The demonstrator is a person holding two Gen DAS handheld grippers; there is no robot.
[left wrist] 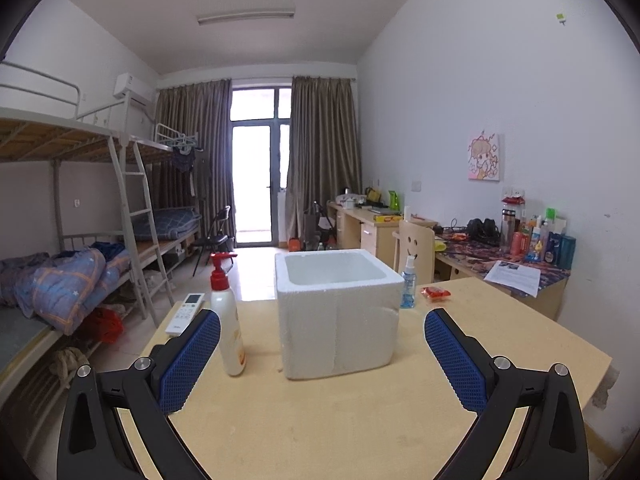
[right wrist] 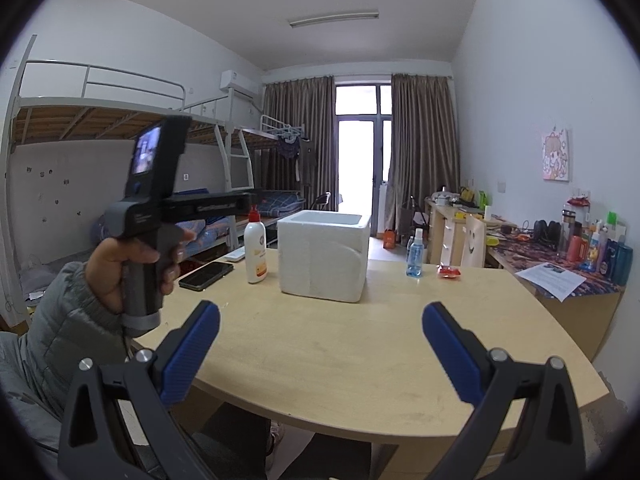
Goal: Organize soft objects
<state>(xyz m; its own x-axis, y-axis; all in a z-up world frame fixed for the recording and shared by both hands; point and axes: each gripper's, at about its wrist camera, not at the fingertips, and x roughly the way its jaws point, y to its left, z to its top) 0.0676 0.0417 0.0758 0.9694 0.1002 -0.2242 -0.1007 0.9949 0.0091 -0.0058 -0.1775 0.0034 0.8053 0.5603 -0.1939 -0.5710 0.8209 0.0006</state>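
Note:
A white foam box [left wrist: 338, 312] stands open-topped on the light wooden table [left wrist: 340, 420]; it also shows in the right wrist view [right wrist: 325, 255]. A small red soft packet [left wrist: 435, 292] lies on the table right of the box, also seen in the right wrist view [right wrist: 449, 271]. My left gripper [left wrist: 322, 354] is open and empty, just short of the box. My right gripper [right wrist: 321, 350] is open and empty over the table's near edge, well short of the box. The left gripper's handle [right wrist: 152, 220] shows in a hand at the left.
A white lotion bottle with a red pump [left wrist: 226, 316] stands left of the box, a remote [left wrist: 185, 313] behind it. A blue spray bottle [left wrist: 408, 282] stands right of the box. A black phone [right wrist: 206, 275] lies at the table's left. Cluttered desks line the right wall, bunk beds the left.

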